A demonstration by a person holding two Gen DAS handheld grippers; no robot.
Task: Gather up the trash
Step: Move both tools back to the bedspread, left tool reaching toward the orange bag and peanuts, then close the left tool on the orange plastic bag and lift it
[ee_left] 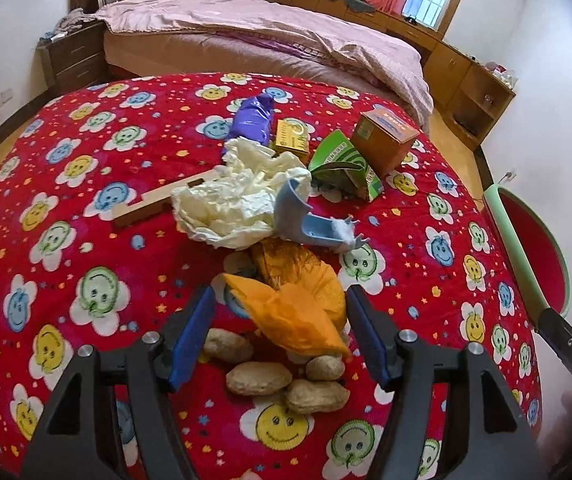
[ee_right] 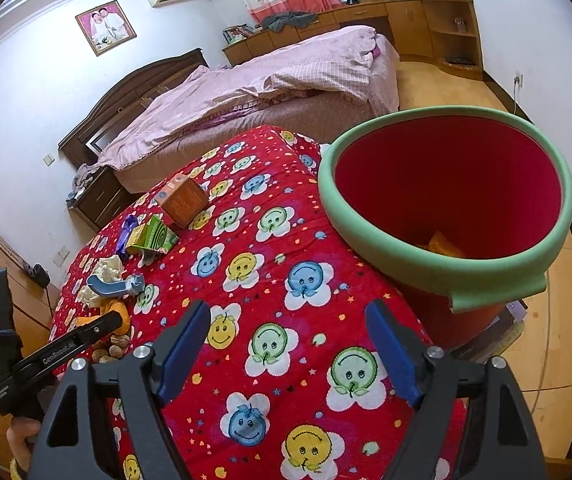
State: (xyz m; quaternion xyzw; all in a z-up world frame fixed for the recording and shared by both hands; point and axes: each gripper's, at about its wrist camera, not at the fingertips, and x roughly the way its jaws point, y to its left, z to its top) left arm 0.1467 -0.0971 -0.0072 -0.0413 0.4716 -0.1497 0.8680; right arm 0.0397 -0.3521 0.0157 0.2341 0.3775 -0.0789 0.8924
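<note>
Trash lies on a red smiley-print cloth (ee_left: 86, 160). My left gripper (ee_left: 280, 328) is open, its jaws on either side of a crumpled orange wrapper (ee_left: 298, 312), just above several peanut shells (ee_left: 258, 378). Beyond lie crumpled white paper (ee_left: 238, 200), a broken blue plastic piece (ee_left: 306, 220), a purple wrapper (ee_left: 254, 120), a green carton (ee_left: 342, 164), a yellow box (ee_left: 290, 140) and a brown box (ee_left: 384, 140). My right gripper (ee_right: 288, 348) is open and empty over the cloth, left of a red bin with a green foam rim (ee_right: 446, 216) that holds something orange (ee_right: 442, 244).
A flat cardboard strip (ee_left: 154, 204) lies left of the white paper. A bed with a pink cover (ee_left: 266, 36) stands behind the table, with wooden cabinets (ee_left: 458, 72) along the far wall. The left gripper's body (ee_right: 58, 352) shows at the right wrist view's left edge.
</note>
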